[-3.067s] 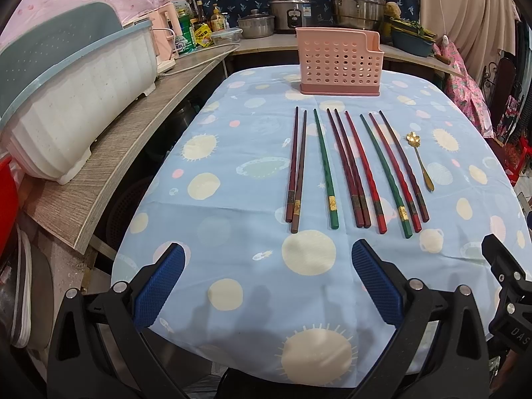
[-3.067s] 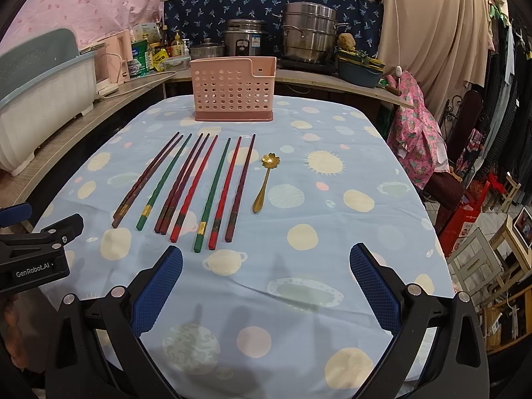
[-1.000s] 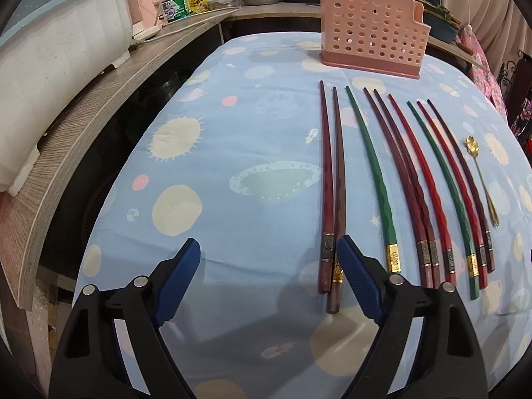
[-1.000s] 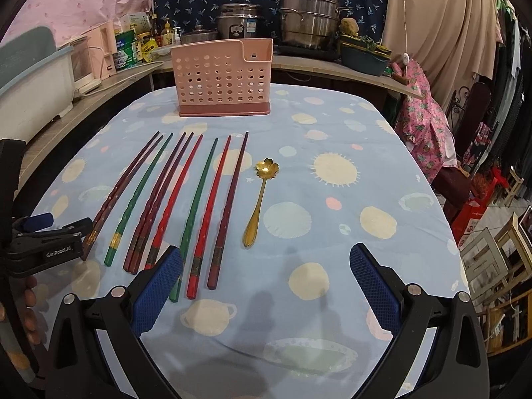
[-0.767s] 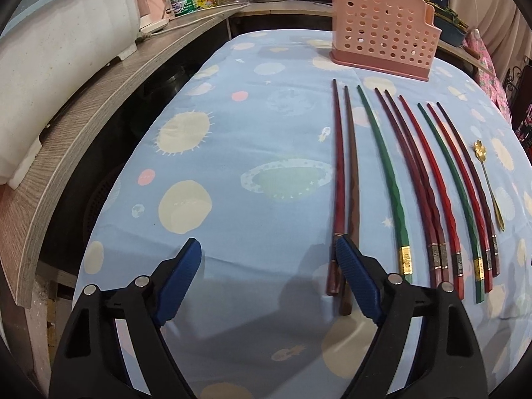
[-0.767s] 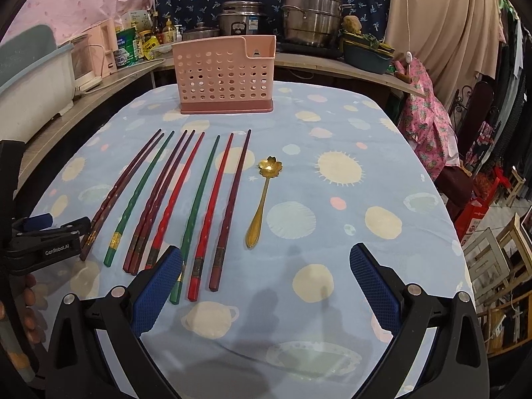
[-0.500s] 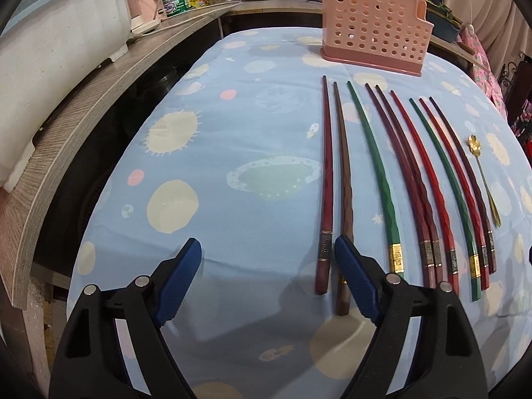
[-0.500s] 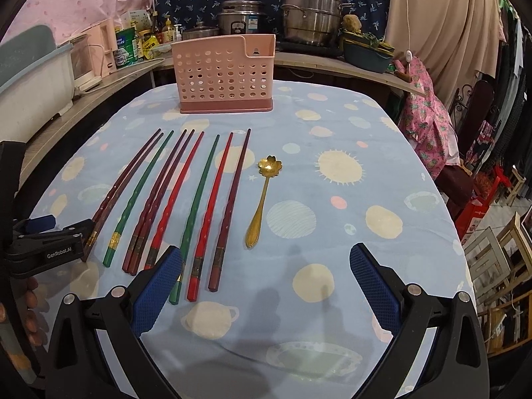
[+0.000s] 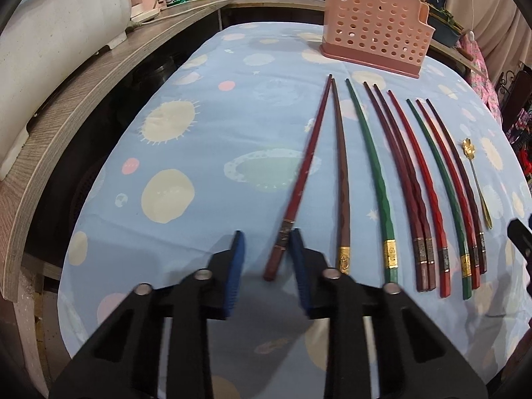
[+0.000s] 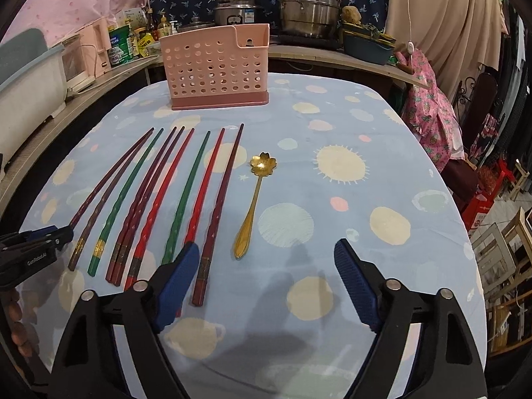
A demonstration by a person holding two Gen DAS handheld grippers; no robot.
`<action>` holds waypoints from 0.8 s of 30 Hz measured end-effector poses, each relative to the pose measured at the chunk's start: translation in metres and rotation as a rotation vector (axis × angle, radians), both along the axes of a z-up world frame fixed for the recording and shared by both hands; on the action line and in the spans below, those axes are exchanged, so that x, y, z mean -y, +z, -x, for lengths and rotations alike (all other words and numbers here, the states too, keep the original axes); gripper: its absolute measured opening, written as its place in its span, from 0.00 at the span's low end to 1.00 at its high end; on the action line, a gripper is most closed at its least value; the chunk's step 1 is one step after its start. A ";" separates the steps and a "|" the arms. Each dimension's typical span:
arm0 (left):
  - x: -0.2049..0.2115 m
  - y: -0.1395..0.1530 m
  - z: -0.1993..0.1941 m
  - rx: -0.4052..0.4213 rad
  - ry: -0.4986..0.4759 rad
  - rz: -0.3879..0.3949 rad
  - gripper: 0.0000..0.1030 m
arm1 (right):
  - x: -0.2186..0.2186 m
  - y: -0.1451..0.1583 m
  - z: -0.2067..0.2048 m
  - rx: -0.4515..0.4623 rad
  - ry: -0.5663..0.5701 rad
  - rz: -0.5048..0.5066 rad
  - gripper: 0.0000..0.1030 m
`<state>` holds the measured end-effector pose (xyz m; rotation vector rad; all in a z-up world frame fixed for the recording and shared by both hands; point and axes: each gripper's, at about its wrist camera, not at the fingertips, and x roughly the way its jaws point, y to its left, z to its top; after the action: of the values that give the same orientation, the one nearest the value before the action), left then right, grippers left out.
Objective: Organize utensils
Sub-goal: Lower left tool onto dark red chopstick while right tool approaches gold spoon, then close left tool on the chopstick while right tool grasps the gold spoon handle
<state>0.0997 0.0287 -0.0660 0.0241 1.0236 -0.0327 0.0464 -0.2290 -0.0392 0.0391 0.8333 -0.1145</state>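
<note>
the left gripper [image 9: 267, 256] has narrowed its jaws since half a second ago, when they stood wide, and they now bracket the thick handle end of the leftmost chopstick [image 9: 304, 173], a dark red one; its right pad looks to be touching the stick while a gap remains at the left pad, so it is closing but not yet clamped. that chopstick has swung too: its handle end has been nudged leftward, away from the brown chopstick [image 9: 340, 179] beside it, while the two tips remain close together near the far end. this looks like the first pick of the task, since the pink holder [image 9: 374, 43] stands at the far edge of the table [image 9: 199, 106] with nothing visibly in it and the other chopsticks [image 9: 429, 193] and the gold spoon [image 10: 254, 196] lie untouched in their row. the grasped stick lies flat on the cloth, its long axis running away from the camera, thin tip toward the holder and banded handle toward the gripper, tilted a little to the right as it goes. the right gripper [image 10: 266, 279] hovers with its jaws well apart, holding nothing, low over the near ends of the rightmost chopsticks.
</note>
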 end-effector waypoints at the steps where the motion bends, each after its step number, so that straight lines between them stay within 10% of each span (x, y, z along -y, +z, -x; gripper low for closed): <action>1: 0.000 0.000 -0.001 -0.001 0.001 0.003 0.16 | 0.001 -0.002 -0.005 -0.004 0.003 -0.010 0.64; 19: 0.002 0.000 -0.002 0.006 -0.008 0.001 0.11 | 0.004 -0.028 -0.027 -0.052 0.047 -0.070 0.12; 24: 0.001 0.001 0.001 0.004 -0.011 0.013 0.08 | 0.010 -0.026 -0.023 -0.049 0.047 -0.085 0.10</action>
<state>0.0991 0.0276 -0.0647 0.0181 1.0197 -0.0496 0.0691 -0.2394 -0.0650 0.0975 0.8876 -0.0359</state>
